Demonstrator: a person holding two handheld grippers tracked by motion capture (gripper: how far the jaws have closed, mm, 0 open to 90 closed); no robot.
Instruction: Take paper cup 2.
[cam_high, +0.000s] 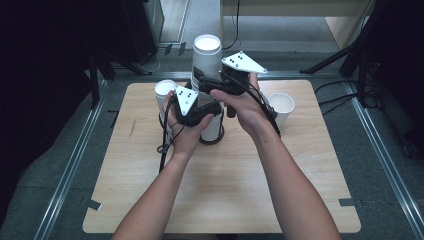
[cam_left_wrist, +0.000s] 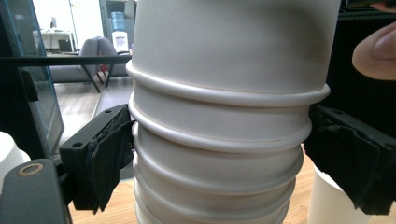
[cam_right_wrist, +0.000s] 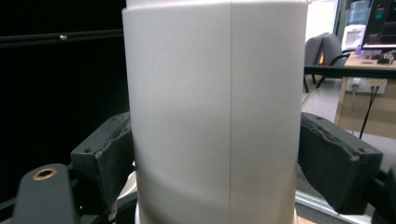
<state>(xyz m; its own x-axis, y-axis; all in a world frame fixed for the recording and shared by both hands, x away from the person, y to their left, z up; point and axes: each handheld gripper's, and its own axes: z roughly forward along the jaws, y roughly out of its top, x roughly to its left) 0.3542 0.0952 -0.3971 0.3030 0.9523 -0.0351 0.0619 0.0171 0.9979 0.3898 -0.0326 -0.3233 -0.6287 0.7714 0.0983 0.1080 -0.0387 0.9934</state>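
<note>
Grey carpet floor (cam_high: 60, 165) (metal rails) — office chairs (cam_left_wrist: 95, 49) beyond.

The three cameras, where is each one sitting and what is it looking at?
High view: above the person's side, facing forward and down on the table; both forearms, left claw, right claw.
Left gripper view: rides the left claw, facing the stack of cups between its jaws.
Right gripper view: rides the right claw, facing the top cup between its jaws.
Shared: all three show that stack.
</note>
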